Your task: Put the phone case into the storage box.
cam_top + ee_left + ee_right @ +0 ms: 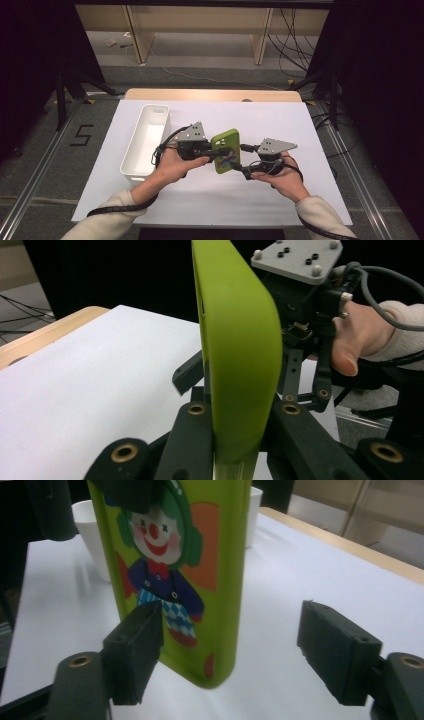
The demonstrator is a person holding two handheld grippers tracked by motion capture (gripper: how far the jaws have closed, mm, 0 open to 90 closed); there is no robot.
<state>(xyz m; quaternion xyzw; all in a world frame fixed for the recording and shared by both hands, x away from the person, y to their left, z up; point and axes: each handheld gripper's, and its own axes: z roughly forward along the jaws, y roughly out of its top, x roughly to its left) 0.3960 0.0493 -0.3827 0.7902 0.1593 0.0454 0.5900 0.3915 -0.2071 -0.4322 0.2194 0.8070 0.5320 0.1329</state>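
Green phone case (225,150) hangs above the table (280,125), pinched at its edge by the left claw (235,440). Its clown print shows up in the right gripper view, where the right claw (230,645) gapes open around the case's lower corner.

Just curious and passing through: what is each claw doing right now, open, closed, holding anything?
Left claw: closed on the green phone case, gripping its edge.
Right claw: open, jaws apart around the case's lower end, not clamped.
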